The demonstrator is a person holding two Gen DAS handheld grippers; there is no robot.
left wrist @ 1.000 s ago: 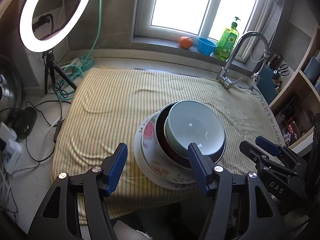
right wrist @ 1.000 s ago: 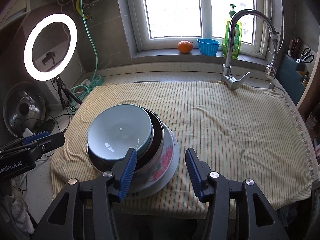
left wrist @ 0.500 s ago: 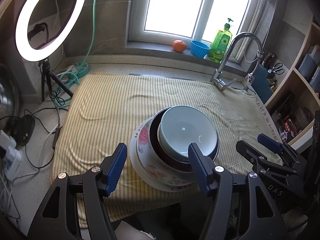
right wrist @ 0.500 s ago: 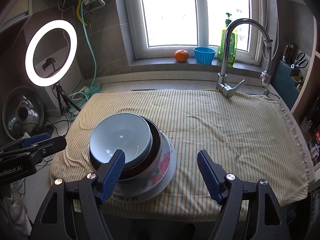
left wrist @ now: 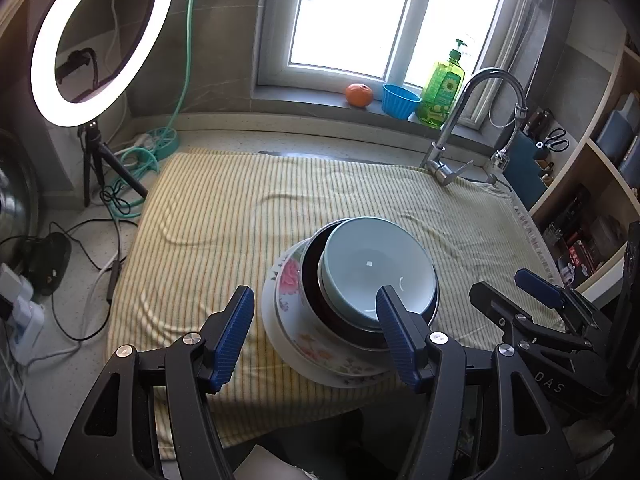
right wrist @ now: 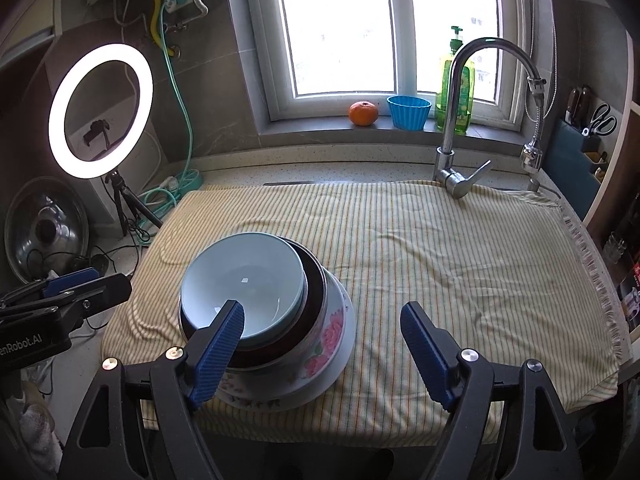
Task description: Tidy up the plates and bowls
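Note:
A stack of dishes stands on the striped cloth (left wrist: 224, 216) near its front edge: a pale blue bowl (left wrist: 372, 268) on top, a dark bowl (left wrist: 316, 300) under it, a floral plate (left wrist: 292, 280) and a white plate below. The stack also shows in the right wrist view, with the blue bowl (right wrist: 244, 280) and floral plate (right wrist: 332, 332). My left gripper (left wrist: 316, 336) is open and empty, held in front of the stack. My right gripper (right wrist: 320, 344) is open wide and empty, just right of the stack's front.
A tap (right wrist: 460, 120) stands at the back right of the cloth (right wrist: 440, 248). A ring light on a tripod (right wrist: 100, 112), cables and a pot lid (right wrist: 44, 228) are at the left. An orange (right wrist: 363, 113), blue cup and soap bottle sit on the sill. Shelves (left wrist: 600, 184) are at the right.
My right gripper has opened wider and both grippers have drawn back a little from the stack. The dishes have not moved.

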